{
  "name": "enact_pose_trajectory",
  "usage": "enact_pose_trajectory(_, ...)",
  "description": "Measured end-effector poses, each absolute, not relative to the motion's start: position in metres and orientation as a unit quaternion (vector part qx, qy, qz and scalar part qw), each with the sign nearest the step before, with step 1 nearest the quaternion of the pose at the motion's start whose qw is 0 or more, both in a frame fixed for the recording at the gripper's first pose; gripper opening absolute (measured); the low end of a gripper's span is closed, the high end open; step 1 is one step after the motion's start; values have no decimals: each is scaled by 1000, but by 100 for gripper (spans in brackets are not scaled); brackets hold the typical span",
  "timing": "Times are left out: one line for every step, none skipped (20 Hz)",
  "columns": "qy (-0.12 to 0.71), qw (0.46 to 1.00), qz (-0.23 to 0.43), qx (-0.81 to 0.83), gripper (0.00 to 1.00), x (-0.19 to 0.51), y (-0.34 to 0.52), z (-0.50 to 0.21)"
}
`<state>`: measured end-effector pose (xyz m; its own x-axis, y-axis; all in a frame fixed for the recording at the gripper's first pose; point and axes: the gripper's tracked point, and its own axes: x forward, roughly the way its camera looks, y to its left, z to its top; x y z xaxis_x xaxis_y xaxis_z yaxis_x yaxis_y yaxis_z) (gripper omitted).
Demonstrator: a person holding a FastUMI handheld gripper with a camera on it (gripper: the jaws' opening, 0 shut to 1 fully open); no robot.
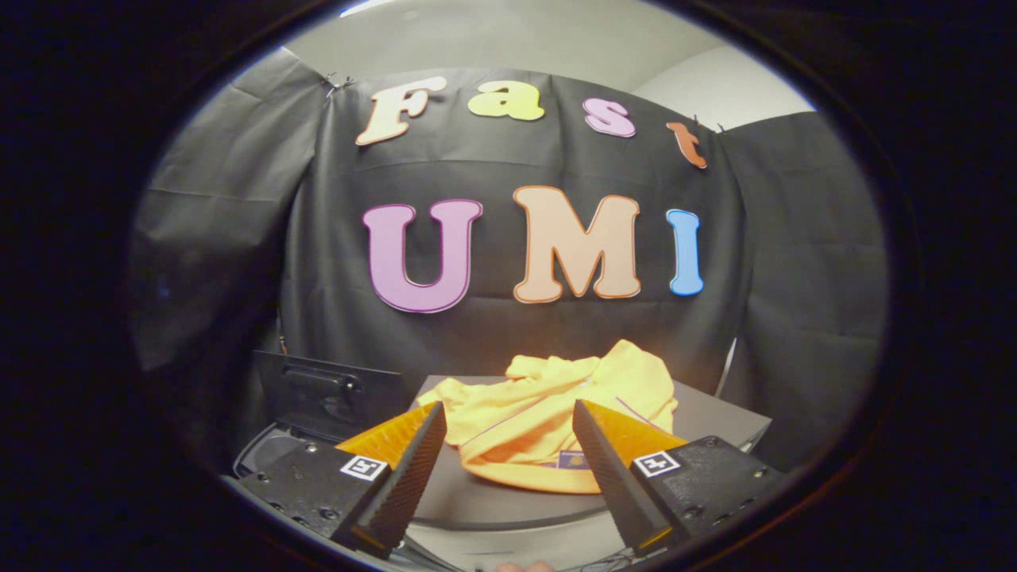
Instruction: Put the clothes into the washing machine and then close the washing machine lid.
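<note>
Closest in, the gripper (pixel 508 421) is held low and level, pointing straight ahead toward the back of the booth, its two fingers (pixel 409 469) spread wide apart with nothing pinched between them. Each finger has a dark ribbed inner face and an orange outer flank, and each sits on a black block carrying a small square marker (pixel 364 467). A sliver of what looks like a fingertip (pixel 524 566) peeks up at the very bottom, below the gap; too little of it shows to say more. Just ahead of the fingertips, and lying in line with the gap between them, is a crumpled yellow-orange garment (pixel 548 413), heaped on a flat grey surface (pixel 715 417) with a rounded front edge. The cloth lies loose and bunched, one fold rising to a peak at its far right side, and a small dark patch shows on its near hem; the fingers are close to it but not touching. To the left, beyond the left finger, a black panel with a moulded handle (pixel 326 389) stands up at a tilt, seemingly the washing machine's raised lid, with a dark curved rim below it. Behind everything hangs the black cloth wall (pixel 222 238).
</note>
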<state>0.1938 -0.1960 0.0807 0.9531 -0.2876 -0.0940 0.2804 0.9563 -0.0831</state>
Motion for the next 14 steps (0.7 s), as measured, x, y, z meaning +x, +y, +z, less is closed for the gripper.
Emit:
enact_pose_trajectory(52, 987, -145, -32, 97, 198, -198, 80)
enact_pose_trajectory(51, 988, -146, -27, 97, 204, -202, 82)
enact_pose_trajectory(51, 987, -148, -22, 97, 206, -207, 84)
enact_pose_trajectory(49, 987, -151, -18, 97, 209, -212, 87)
enact_pose_trajectory(49, 987, -154, -17, 97, 213, -217, 89)
enact_pose_trajectory(50, 986, -156, -18, 97, 216, -222, 90)
enact_pose_trajectory(56, 985, -160, -20, 97, 219, -229, 88)
enact_pose_trajectory(61, 984, -163, -24, 97, 223, -235, 85)
enact_pose_trajectory(68, 983, -166, -27, 97, 226, -239, 82)
enact_pose_trajectory(74, 983, -167, -28, 97, 230, -242, 79)
enact_pose_trajectory(76, 983, -168, -23, 97, 234, -244, 76)
enact_pose_trajectory(82, 983, -165, -19, 97, 241, -245, 73)
enact_pose_trajectory(89, 982, -164, -15, 97, 245, -246, 67)
enact_pose_trajectory(95, 982, -165, -16, 96, 251, -248, 63)
